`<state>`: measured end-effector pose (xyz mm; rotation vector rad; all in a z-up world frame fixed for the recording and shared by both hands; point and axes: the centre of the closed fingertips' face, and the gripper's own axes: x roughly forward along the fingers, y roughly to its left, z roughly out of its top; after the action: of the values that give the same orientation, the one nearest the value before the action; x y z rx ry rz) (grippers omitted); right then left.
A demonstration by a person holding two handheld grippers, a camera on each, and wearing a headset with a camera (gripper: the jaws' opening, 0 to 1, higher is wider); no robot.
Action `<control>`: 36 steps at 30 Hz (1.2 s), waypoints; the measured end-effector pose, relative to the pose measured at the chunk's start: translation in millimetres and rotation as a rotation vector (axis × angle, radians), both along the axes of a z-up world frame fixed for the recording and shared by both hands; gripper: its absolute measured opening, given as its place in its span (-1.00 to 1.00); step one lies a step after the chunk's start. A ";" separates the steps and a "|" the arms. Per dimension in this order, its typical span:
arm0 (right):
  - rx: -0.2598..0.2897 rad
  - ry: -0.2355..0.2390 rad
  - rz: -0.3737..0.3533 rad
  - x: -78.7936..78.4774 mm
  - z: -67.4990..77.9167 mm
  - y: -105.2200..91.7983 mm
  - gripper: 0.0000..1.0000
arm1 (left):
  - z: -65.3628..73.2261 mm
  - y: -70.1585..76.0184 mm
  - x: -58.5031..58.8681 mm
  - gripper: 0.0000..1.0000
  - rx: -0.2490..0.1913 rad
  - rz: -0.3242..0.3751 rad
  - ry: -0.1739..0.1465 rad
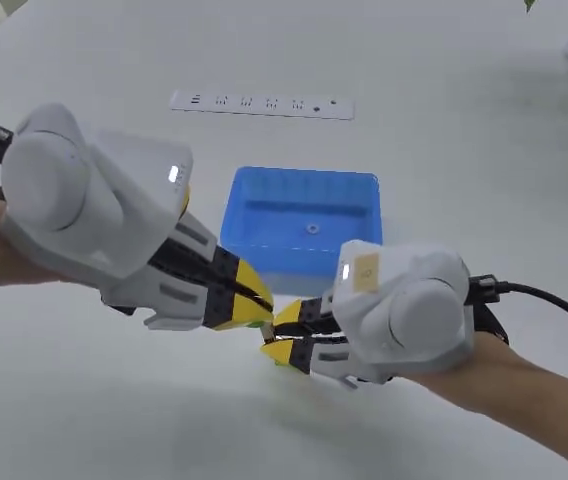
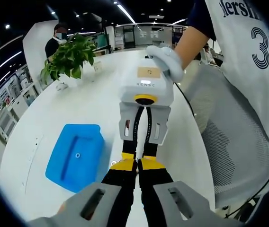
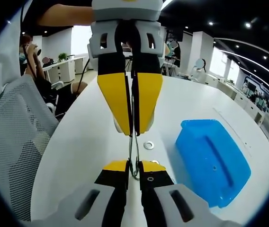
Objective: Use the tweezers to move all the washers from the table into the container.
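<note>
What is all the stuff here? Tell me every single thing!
washers: two clear to see, silver; one on the table beside the tweezers, one inside the container
container: one, blue, on the table just behind the claws
tweezers: one, silver, held between the two claws
power strip: one, white, beyond the container
plant: one, green, at the table's far edge
table: one, white
chair: one, grey mesh, beside the table
left claw: one, white with yellow tips, shut on the tweezers
right claw: one, white with yellow tips, shut on the tweezers' other end
</note>
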<state>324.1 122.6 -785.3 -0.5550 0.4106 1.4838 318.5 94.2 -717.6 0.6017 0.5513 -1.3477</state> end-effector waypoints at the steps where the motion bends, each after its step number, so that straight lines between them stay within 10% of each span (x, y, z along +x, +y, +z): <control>1: 0.005 0.001 -0.005 0.3 2.1 -0.6 -0.82 | 1.9 0.4 -0.1 -0.89 -0.001 0.001 -0.001; 19: 0.070 -0.096 -0.050 22.3 60.5 -1.2 -0.82 | 58.6 -3.3 14.8 -0.89 0.008 -0.045 -0.078; 36: 0.080 -0.236 -0.108 87.1 100.7 -8.3 -0.82 | 95.0 -10.1 67.9 -0.89 0.017 -0.101 -0.197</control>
<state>411.3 114.3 -684.6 -0.6267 0.1926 1.3081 386.4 84.1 -622.6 0.7751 0.3763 -1.3609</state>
